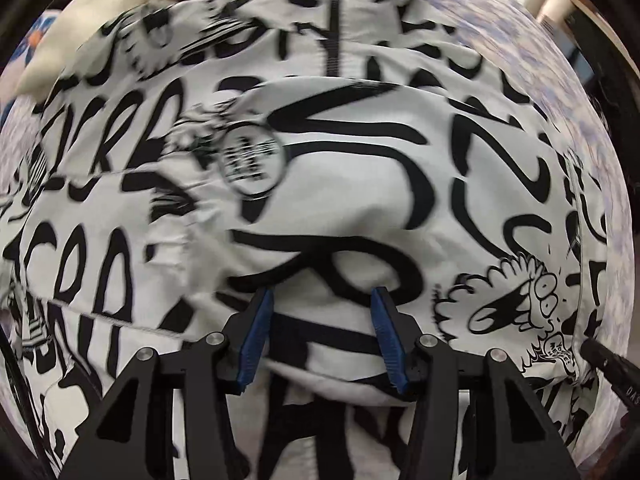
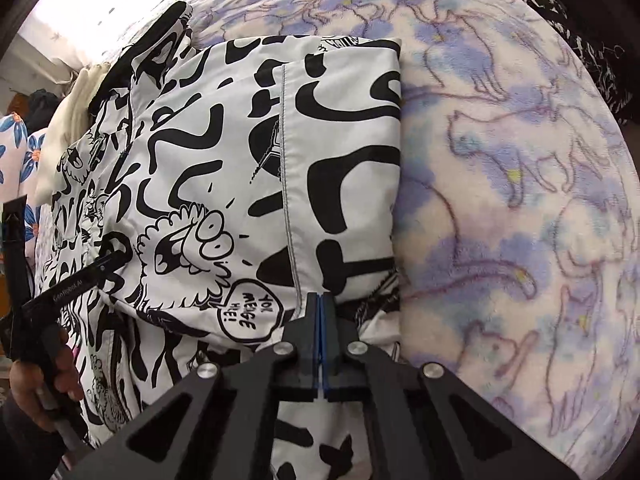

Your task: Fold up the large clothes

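Graffiti-print jacket (image 2: pixel 208 184) lies folded on fleece blanket (image 2: pixel 520 200) (purple cat outlines on cream), zipper (image 1: pixel 333 36) running up its middle. Your left hand-held gripper (image 1: pixel 322 312) hovers over jacket, blue pads (image 1: pixel 256 332) spread, nothing pinched between them. Your right hand-held gripper (image 2: pixel 320 300) has jaws pressed together at jacket's near edge; whether fabric is caught, can't tell. Cream garment (image 1: pixel 100 12) sits beyond collar.

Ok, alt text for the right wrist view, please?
The right gripper is shut at the near edge of a folded black-and-white printed jacket lying on a purple-patterned blanket. At left, a hand holds the left gripper's handle.
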A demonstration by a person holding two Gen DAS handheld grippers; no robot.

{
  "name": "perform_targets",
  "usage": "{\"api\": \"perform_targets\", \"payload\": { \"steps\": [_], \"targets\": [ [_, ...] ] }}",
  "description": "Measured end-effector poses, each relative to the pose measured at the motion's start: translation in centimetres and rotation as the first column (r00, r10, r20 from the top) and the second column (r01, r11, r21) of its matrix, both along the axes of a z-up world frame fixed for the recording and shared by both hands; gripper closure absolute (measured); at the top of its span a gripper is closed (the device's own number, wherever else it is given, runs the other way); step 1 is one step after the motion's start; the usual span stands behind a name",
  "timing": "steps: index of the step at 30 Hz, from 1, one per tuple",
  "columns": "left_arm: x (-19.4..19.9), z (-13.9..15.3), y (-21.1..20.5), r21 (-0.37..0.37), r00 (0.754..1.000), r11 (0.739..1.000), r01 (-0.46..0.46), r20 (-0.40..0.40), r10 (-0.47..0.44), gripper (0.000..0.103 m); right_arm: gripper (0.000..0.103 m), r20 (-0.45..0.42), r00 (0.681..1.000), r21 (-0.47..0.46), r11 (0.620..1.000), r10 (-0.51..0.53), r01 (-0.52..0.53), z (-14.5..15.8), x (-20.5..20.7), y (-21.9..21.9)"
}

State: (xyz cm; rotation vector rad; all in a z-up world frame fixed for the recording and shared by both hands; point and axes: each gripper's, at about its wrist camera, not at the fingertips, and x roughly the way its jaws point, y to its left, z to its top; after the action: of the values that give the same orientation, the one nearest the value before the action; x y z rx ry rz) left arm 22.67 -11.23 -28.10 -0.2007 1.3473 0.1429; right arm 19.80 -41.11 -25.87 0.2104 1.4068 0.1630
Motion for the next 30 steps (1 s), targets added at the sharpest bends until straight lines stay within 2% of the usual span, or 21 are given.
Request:
{"api": "perform_targets", "payload": {
  "steps": [4, 10, 16, 24, 30],
  "targets": [
    [-0.6, 0.2, 1.5, 0.002, 1.0, 1.0, -0.026, -0.001, 0.026, 0.054, 0.102, -0.015, 1.0, -0.034, 0.999, 0.012, -0.012, -0.1, 0.1, 0.4],
    [-0.8, 0.6, 1.5, 0.002, 0.999, 0.999, -0.045, -0.021, 0.045, 0.054, 0.101, -0.054, 0.998, -0.06, 0.998, 0.015, -0.018, 0.0, 0.9, 1.4],
    [-2.2, 1.9, 2.0, -0.001, 0.995, 0.997, -0.077, -0.069, 0.077, 0.053, 0.1, -0.078, 0.996, -0.091, 0.995, 0.042, -0.049, 0.8, 0.8, 2.8],
    [-5.7, 6.6, 2.6, 0.006, 0.994, 0.996, -0.085, -0.069, 0.086, 0.053, 0.1, -0.137, 0.986, -0.069, 0.992, 0.096, -0.106, 3.2, -1.5, 4.6],
    [-7.6, 11.2, 1.7, 0.025, 0.997, 0.998, -0.064, -0.037, 0.064, 0.053, 0.1, -0.124, 0.978, -0.06, 0.983, 0.165, -0.174, 6.5, -3.4, 6.5]
  ]
}}
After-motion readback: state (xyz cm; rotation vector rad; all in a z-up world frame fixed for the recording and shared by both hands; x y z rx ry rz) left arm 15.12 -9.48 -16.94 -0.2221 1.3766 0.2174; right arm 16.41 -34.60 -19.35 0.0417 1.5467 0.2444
